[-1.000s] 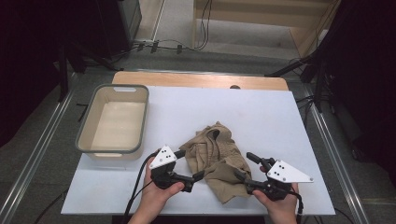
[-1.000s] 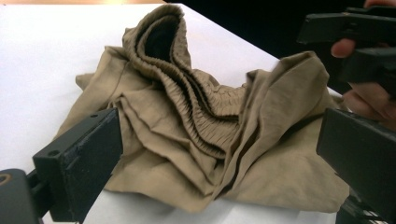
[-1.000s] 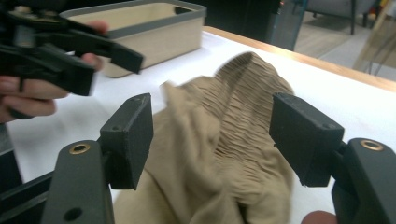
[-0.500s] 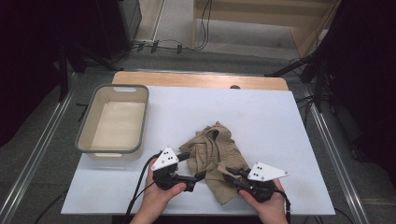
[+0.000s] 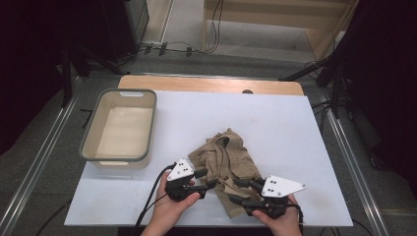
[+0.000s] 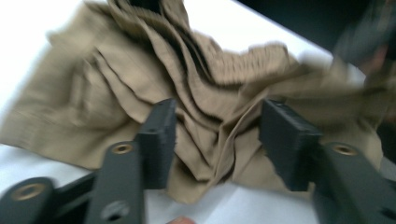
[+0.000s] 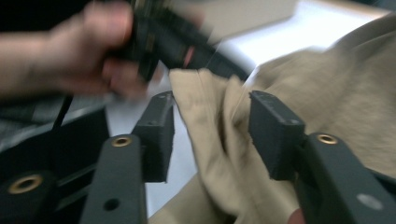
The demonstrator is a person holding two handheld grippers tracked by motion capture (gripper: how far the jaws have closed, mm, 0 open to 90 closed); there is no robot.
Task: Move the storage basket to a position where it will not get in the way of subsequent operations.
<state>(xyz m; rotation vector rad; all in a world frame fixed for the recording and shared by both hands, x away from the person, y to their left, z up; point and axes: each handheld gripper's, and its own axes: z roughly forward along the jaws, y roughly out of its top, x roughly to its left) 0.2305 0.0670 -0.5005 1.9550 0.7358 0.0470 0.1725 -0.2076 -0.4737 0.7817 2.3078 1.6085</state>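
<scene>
A crumpled tan cloth point(image 5: 231, 155) lies on the white table point(image 5: 280, 118), near its front edge. My left gripper point(image 5: 209, 178) reaches into the cloth's left edge. In the left gripper view its jaws point(image 6: 217, 135) straddle bunched folds of the cloth point(image 6: 205, 93); they have just been closing, and the pads still stand well apart. My right gripper point(image 5: 235, 190) sits at the cloth's front right corner. Its jaws point(image 7: 210, 130) have just been opening, with a fold of cloth point(image 7: 210, 107) loose between them and bare table beside the left pad.
A grey-rimmed beige bin point(image 5: 88, 147) stands on the table's left side. A wooden strip point(image 5: 211, 83) runs along the far edge. Black stands and cables surround the table. The other hand with the left gripper point(image 7: 154, 37) shows blurred in the right gripper view.
The right gripper has moved left onto the cloth's front corner, closed there and then reopened. The left gripper's jaws have narrowed around the cloth's edge. The cloth's front part is more bunched.
</scene>
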